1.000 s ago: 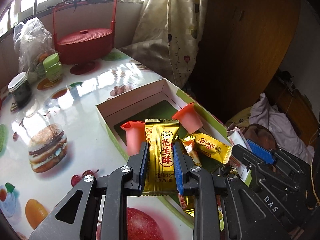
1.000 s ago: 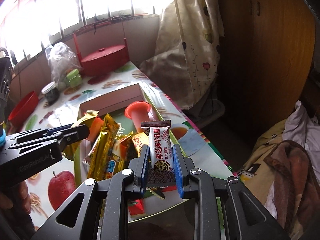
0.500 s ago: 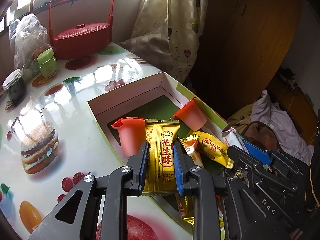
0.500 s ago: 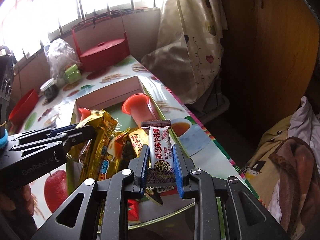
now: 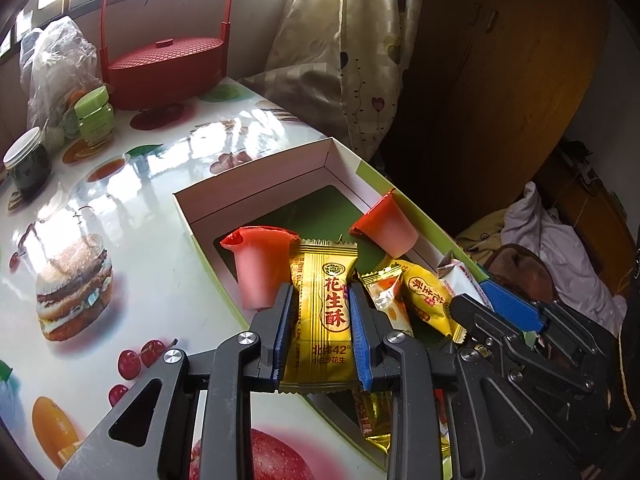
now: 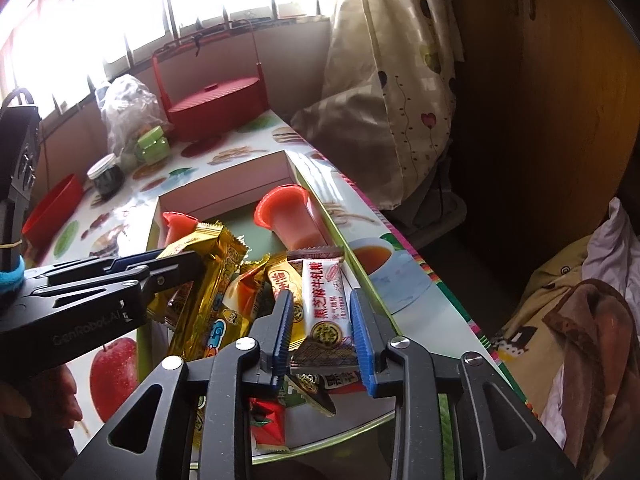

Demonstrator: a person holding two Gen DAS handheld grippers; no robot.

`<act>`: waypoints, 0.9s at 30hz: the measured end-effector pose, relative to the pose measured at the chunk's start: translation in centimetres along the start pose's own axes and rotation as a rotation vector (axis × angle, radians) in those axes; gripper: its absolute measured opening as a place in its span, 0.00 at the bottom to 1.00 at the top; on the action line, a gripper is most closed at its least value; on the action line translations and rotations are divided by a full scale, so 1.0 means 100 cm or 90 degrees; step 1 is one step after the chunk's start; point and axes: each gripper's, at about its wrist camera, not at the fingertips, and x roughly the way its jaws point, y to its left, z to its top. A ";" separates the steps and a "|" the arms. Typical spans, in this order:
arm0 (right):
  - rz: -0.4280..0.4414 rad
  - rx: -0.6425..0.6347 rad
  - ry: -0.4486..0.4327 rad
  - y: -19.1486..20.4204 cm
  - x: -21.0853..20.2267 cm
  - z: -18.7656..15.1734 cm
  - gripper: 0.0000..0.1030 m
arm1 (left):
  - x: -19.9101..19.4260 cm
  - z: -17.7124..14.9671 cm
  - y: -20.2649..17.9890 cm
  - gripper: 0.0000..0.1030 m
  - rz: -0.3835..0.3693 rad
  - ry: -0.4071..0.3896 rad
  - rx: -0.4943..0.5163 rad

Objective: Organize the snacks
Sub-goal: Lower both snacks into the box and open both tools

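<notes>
My left tongs (image 5: 320,320) just eased off gold snack (image 5: 324,312); right tongs (image 6: 320,320) eased off white bar (image 6: 326,304), both above box (image 5: 256,184).

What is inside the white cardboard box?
Inside the white cardboard box: two pink jelly cups with red lids, plus gold and white snack packets. Snacks beneath the pile are covered.

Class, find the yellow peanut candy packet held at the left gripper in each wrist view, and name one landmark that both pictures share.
Left wrist view: the yellow peanut candy packet stands upright at lower centre, between the fingers of the left gripper, whose jaws have just been opening.
Right wrist view: the same packet sits left of centre, seen edge-on at the left gripper's tip.
Shared landmark: the red lidded basket by the window.
</notes>
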 end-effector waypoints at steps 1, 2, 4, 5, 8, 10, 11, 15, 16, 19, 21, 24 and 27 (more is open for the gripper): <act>0.000 0.001 -0.001 0.000 0.000 0.000 0.30 | 0.000 0.000 0.000 0.28 0.000 0.000 0.001; 0.000 0.002 -0.001 0.000 0.000 0.001 0.31 | 0.000 -0.001 0.000 0.28 0.000 0.000 0.002; -0.002 0.002 -0.002 0.000 -0.001 0.001 0.32 | -0.001 -0.001 0.000 0.29 0.001 0.000 0.001; -0.002 0.004 -0.004 0.000 -0.002 0.001 0.33 | -0.001 -0.001 0.000 0.33 0.002 -0.001 0.001; -0.002 0.005 -0.008 0.000 -0.004 0.000 0.36 | -0.005 -0.003 -0.001 0.45 -0.006 -0.007 0.001; -0.005 0.007 -0.010 0.000 -0.005 0.000 0.37 | -0.007 -0.003 -0.002 0.45 -0.004 -0.010 0.001; -0.006 0.008 -0.011 0.000 -0.006 -0.001 0.38 | -0.008 -0.003 -0.002 0.45 -0.002 -0.010 0.001; -0.009 0.010 -0.017 0.000 -0.010 -0.001 0.40 | -0.016 -0.004 -0.002 0.45 -0.004 -0.020 0.000; -0.009 0.011 -0.020 0.000 -0.012 -0.001 0.40 | -0.018 -0.005 -0.003 0.45 -0.006 -0.020 0.003; -0.011 0.013 -0.025 0.002 -0.017 -0.001 0.41 | -0.026 -0.008 -0.005 0.45 -0.005 -0.027 0.010; -0.008 0.010 -0.030 0.005 -0.022 -0.003 0.41 | -0.033 -0.011 -0.007 0.45 -0.006 -0.034 0.012; -0.012 0.005 -0.033 0.009 -0.027 -0.005 0.44 | -0.044 -0.018 -0.010 0.45 0.012 -0.049 0.029; -0.014 0.001 -0.035 0.014 -0.034 -0.010 0.47 | -0.053 -0.025 -0.011 0.47 0.031 -0.057 0.044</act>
